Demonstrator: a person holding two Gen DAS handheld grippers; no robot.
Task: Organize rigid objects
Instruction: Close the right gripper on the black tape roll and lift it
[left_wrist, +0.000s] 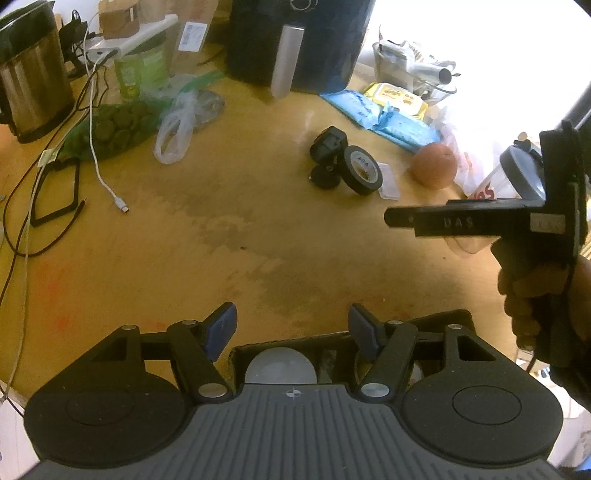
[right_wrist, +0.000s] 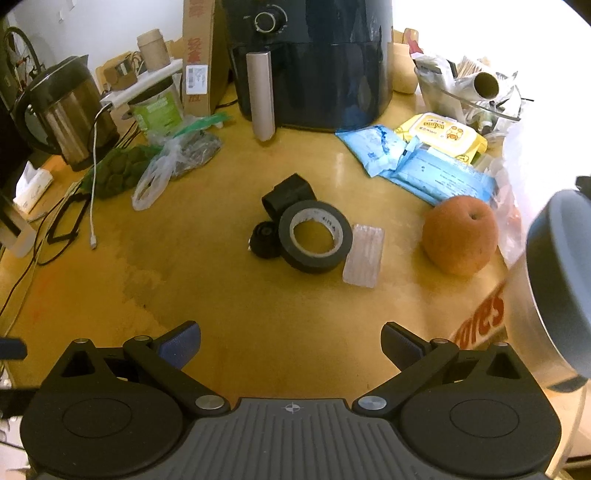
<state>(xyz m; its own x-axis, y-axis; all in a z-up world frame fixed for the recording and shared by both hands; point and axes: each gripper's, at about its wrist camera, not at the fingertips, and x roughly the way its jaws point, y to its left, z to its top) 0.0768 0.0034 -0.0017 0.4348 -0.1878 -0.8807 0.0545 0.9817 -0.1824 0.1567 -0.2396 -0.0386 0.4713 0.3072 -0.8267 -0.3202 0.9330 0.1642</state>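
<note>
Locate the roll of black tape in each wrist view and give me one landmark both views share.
Left wrist view: the roll of black tape sits right of centre in the upper half, tilted against a small black gadget.
Right wrist view: it lies at centre, hole facing up.
Shared landmark: the orange fruit, to its right in both.

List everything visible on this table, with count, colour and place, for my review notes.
table: one, yellow wood, under all
air fryer: one, black, back centre
kettle: one, steel, back left
tape roll: one, black, centre
black mount: one, behind the tape
clear packet: one, right of tape
round fruit: one, orange, right
wipe packs: several, blue and yellow, back right
white cable: one, left
left gripper: open, empty
right gripper: open, empty
</note>
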